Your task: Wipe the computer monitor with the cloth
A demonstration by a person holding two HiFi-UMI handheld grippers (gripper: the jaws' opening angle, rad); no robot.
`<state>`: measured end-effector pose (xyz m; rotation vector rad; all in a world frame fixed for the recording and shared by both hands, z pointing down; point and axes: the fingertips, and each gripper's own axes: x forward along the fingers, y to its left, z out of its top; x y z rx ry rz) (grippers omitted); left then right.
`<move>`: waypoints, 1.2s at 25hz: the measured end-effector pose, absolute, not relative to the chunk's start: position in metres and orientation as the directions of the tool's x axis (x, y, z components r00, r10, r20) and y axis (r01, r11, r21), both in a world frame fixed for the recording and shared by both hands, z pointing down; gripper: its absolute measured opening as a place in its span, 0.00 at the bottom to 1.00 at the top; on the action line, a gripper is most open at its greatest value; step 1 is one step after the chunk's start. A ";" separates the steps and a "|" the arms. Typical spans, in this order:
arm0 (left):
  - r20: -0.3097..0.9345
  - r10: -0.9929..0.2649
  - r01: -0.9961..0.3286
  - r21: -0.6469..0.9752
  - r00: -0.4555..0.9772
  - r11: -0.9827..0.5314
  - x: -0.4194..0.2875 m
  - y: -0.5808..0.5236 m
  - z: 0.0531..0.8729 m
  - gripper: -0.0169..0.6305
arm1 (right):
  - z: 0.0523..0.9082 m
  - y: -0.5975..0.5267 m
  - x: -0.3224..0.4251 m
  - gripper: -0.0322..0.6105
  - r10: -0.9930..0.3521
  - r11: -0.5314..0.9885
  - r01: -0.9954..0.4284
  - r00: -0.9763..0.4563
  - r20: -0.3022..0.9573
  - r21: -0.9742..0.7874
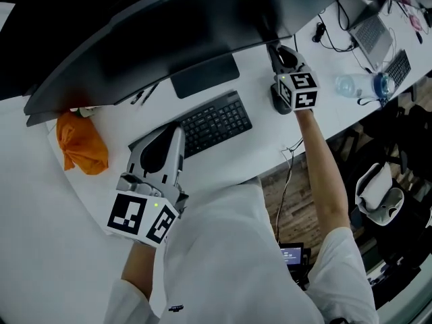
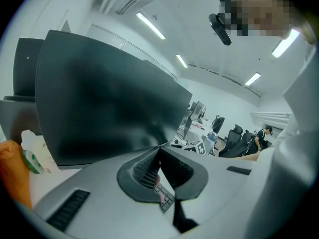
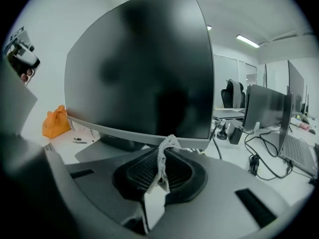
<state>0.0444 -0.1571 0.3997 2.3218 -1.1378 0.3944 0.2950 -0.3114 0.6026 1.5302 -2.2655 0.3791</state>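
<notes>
White office surface (image 1: 40, 262) below curved monitor (image 1: 169, 39); orange cloth (image 1: 81, 146) at middle left, under monitor edge. Left gripper (image 1: 172, 137) closed, empty; right gripper (image 1: 285, 56) pinching thin white strip (image 3: 162, 168). Open left, grasp cloth's bunched top, wipe lightly.

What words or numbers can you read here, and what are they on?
No text here can be read.
Keyboard: key print too small.
Small lit screen: too small.
Bottle label: green print, blurred.
Marker cubes: black-and-white squares only, no words.
</notes>
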 end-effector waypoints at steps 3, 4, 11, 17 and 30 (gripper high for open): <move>0.461 -0.653 -0.799 0.327 0.601 -0.504 0.040 -0.152 0.400 0.05 | 0.601 -0.308 0.280 0.10 -0.823 0.379 -0.925 -0.355 0.443 -0.036; 0.458 -0.656 -0.799 0.328 0.601 -0.503 0.038 -0.151 0.399 0.05 | 0.601 -0.308 0.276 0.10 -0.824 0.379 -0.924 -0.358 0.440 -0.042; 0.448 -0.673 -0.808 0.336 0.589 -0.483 0.022 -0.134 0.396 0.05 | 0.598 -0.300 0.232 0.10 -0.807 0.411 -0.909 -0.401 0.434 -0.076; 0.444 -0.712 -0.838 0.335 0.544 -0.432 -0.002 -0.127 0.398 0.05 | 0.596 -0.294 0.196 0.10 -0.782 0.454 -0.886 -0.446 0.436 -0.093; 0.430 -0.759 -0.865 0.355 0.488 -0.355 -0.048 -0.108 0.396 0.05 | 0.592 -0.282 0.116 0.10 -0.737 0.529 -0.839 -0.528 0.421 -0.126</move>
